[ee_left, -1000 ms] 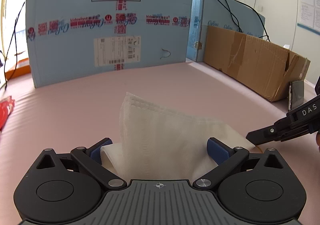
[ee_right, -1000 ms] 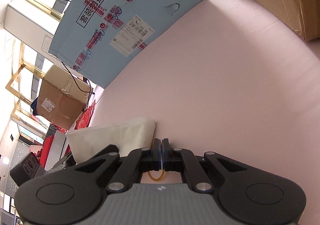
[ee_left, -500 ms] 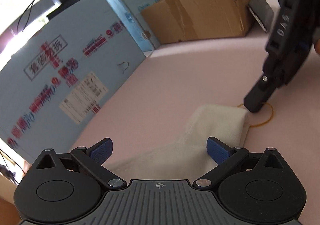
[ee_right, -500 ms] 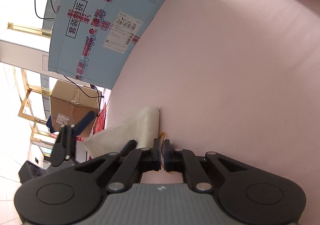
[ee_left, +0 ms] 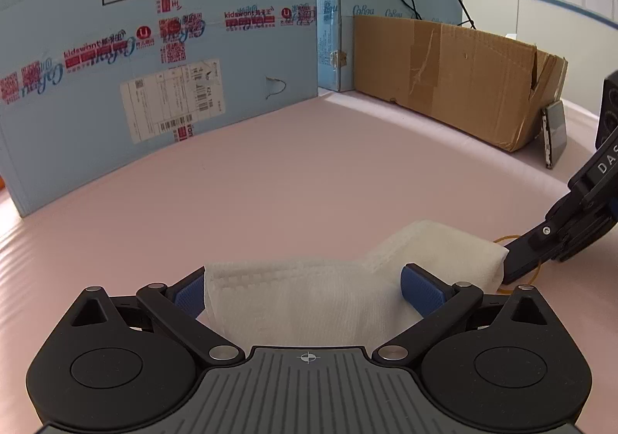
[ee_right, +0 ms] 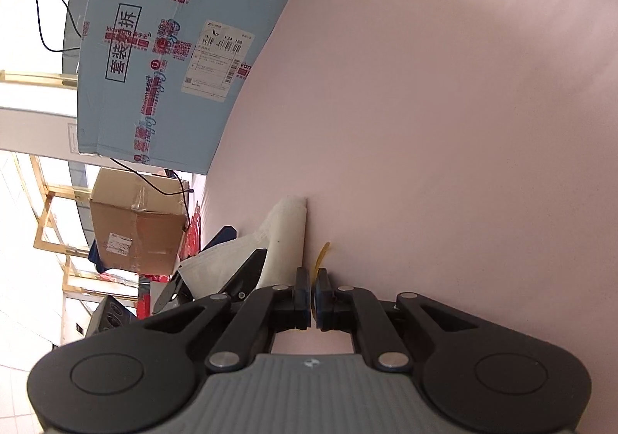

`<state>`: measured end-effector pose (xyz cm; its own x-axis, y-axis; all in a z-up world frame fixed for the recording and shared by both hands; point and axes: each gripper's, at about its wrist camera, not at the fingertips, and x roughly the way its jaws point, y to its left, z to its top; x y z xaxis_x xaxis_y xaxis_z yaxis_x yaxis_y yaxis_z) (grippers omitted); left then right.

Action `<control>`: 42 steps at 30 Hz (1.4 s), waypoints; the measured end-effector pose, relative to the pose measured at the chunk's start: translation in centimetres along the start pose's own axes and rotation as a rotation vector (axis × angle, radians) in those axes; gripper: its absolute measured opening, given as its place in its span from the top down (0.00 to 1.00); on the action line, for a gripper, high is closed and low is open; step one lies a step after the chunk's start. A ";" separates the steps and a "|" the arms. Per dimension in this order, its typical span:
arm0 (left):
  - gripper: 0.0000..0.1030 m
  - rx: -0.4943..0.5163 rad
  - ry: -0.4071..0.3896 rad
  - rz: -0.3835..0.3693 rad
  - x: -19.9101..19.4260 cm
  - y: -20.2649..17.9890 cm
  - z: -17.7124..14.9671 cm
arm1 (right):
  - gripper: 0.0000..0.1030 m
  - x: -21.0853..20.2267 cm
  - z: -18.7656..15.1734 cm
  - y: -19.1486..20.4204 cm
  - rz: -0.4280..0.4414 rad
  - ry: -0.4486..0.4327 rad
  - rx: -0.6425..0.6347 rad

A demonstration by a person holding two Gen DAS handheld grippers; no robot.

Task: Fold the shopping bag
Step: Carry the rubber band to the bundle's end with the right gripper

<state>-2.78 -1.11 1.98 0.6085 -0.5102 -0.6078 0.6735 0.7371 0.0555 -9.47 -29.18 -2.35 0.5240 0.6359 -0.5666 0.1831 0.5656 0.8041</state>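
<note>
The folded white shopping bag lies on the pink table in front of the big blue carton, whose contents are hidden. Its long axis runs across the left gripper, far end toward the right gripper. The left fingers stand wide open around it, gripping nothing. The right fingers are nearly closed on a yellow rubber band. Half a second ago the left view was tilted; now it is level.

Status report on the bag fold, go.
Left tool open, straddling the folded white bag. Right tool shut on yellow rubber band at the bag's end. Pink table ahead, nothing blocking.
</note>
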 end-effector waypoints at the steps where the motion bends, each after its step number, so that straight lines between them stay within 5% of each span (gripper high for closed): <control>1: 0.01 -0.005 -0.002 0.000 0.0 0.0 0.0 | 0.81 -0.3 0.1 0.4 -0.021 0.004 -0.034; 4: 0.01 -0.009 -0.005 -0.001 -0.1 0.2 -0.1 | 0.63 -1.4 -0.1 1.8 -0.084 -0.006 -0.142; 9: 0.01 -0.035 0.003 -0.020 0.0 0.8 -0.2 | 0.61 -2.2 0.2 2.0 -0.119 -0.004 -0.171; 11: 0.01 -0.038 0.003 -0.022 0.0 0.8 -0.2 | 0.66 -2.3 0.3 2.0 -0.134 -0.006 -0.181; 13: 0.01 -0.044 0.005 -0.023 0.1 0.9 -0.2 | 0.88 -2.4 0.3 2.3 -0.188 -0.006 -0.234; 17: 0.00 -0.086 0.017 -0.034 0.4 1.8 -0.2 | 0.98 -2.4 0.0 2.7 -0.207 -0.013 -0.300; 23: 0.01 -0.132 0.026 -0.024 0.8 3.0 -0.3 | 0.98 -2.0 0.1 3.0 -0.050 0.001 -0.243; 30: 0.01 -0.132 0.025 -0.020 0.9 3.5 -0.4 | 0.99 -0.6 1.2 -0.4 0.141 0.042 0.043; 33: 0.01 -0.134 0.024 -0.020 0.8 3.6 -0.6 | 0.98 -1.0 1.2 -1.1 0.184 -0.012 0.103; 36: 0.01 -0.134 0.027 -0.013 0.8 3.2 -0.4 | 0.99 -1.4 1.4 -2.5 0.031 -0.034 0.141; 42: 0.01 -0.130 0.027 -0.008 0.6 2.7 -0.3 | 0.91 -2.3 1.0 -1.1 -0.062 -0.028 -0.027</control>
<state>-0.73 0.74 1.50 0.5908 -0.5054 -0.6289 0.6172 0.7852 -0.0512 -10.04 -31.81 -1.72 0.5358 0.5841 -0.6096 0.1937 0.6177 0.7622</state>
